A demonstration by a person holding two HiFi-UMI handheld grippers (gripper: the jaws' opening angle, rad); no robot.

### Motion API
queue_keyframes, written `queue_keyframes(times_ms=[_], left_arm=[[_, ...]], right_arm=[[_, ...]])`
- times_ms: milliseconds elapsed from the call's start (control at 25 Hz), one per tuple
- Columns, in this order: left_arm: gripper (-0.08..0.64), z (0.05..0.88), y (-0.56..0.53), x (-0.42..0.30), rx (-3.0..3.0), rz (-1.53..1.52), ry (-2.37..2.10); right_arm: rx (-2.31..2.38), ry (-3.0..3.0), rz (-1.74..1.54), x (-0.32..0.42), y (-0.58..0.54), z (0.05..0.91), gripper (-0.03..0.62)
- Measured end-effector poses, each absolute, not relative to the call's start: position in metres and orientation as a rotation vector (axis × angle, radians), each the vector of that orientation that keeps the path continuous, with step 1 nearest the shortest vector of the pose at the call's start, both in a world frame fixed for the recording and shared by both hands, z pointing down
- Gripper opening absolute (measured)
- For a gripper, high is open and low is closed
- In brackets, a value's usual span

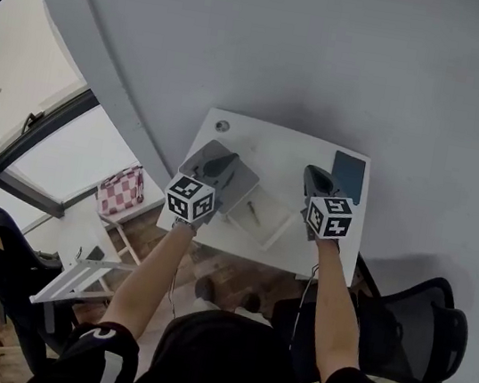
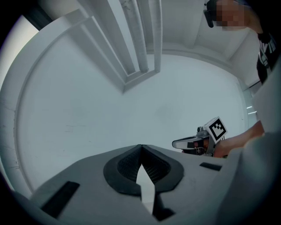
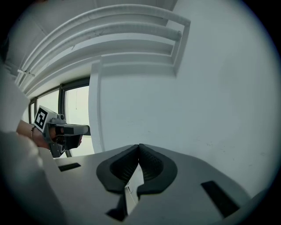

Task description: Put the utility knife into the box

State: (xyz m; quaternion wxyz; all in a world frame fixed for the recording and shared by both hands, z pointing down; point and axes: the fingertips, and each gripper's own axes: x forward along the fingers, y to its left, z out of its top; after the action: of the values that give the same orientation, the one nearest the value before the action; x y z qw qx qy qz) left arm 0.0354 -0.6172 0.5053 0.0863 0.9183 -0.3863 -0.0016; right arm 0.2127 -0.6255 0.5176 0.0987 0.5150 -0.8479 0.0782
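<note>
Box (image 1: 280,230) on table (image 1: 274,146) lies clear from above; dark pad (image 1: 347,176) fills far-right corner.

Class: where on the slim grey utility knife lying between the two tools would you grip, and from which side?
Probably mid-body of the slim grey utility knife, from above, jaws across its narrow width: it lies flat and slanted. Which end holds the blade is too small to tell.
</note>
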Motion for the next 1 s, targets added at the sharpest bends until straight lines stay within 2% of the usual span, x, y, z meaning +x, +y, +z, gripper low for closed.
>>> queue_keyframes(times_ms=[1000], left_arm=[[0.025,0.494,-0.607,0.077,2.846,0.123,-1.096]], right_arm=[[1.578,-2.496,0.252,0.236,-0.607,0.516,0.014]])
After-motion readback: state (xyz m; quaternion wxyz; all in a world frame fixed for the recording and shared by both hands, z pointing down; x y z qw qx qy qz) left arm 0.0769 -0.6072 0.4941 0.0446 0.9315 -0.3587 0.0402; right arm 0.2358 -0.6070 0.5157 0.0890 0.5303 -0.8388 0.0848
